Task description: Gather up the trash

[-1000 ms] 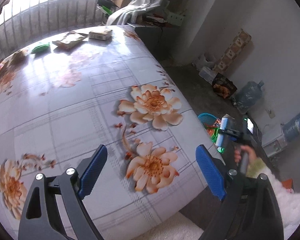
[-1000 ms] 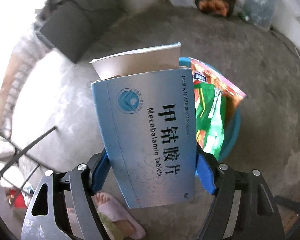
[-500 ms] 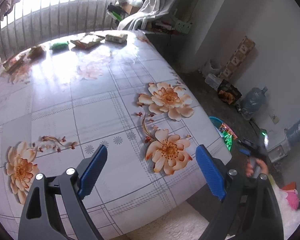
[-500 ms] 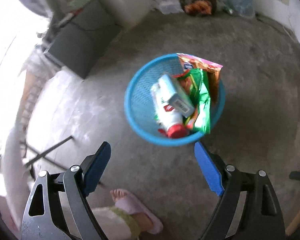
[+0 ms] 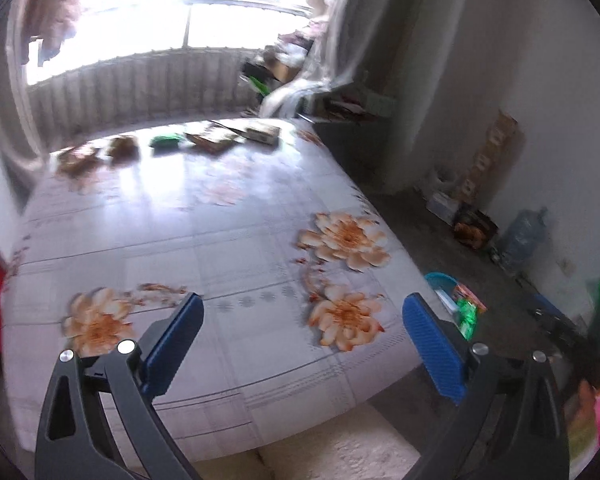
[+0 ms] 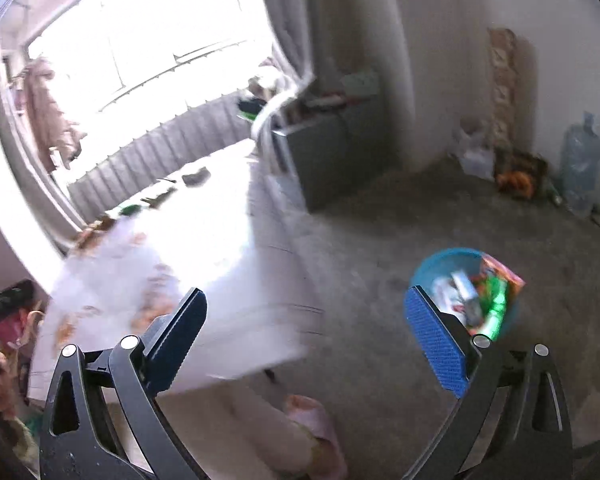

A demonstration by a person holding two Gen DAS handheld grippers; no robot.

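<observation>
Daylight from a barred window floods a bare concrete-floored room, where a white tabletop (image 5: 204, 240) with a printed pattern of orange flowers fills most of the left wrist view. Along its far edge, close under the window, the remaining trash sits in a loose row: a small green packet (image 5: 165, 141), a flat brownish printed wrapper (image 5: 214, 140), a small tan cardboard box (image 5: 263, 133) and, further left, a couple of dark brownish scraps too blurred to name. They lie well apart from both grippers, so collecting them probably calls for a long reach across the cloth.

On the floor just beside the tabletop's near right corner stands a round blue plastic basket (image 6: 428, 270), already holding a white bottle-like item, a pale box and crumpled green and orange-red snack wrappers. Set there, it is likely within easy dropping range of whoever works at this corner.

Left gripper (image 5: 302, 344) hangs over the near part of the tabletop, its blue-padded jaws opening to their widest with nothing between them, touching nothing. Right gripper (image 6: 306, 338) points across the tabletop's corner and the floor; its jaws too are opening wide and empty, the basket showing behind the right-hand pad. That view is smeared by motion, so finer detail is lost.

A pink slipper (image 6: 314, 426) on the person's foot shows below.
</observation>
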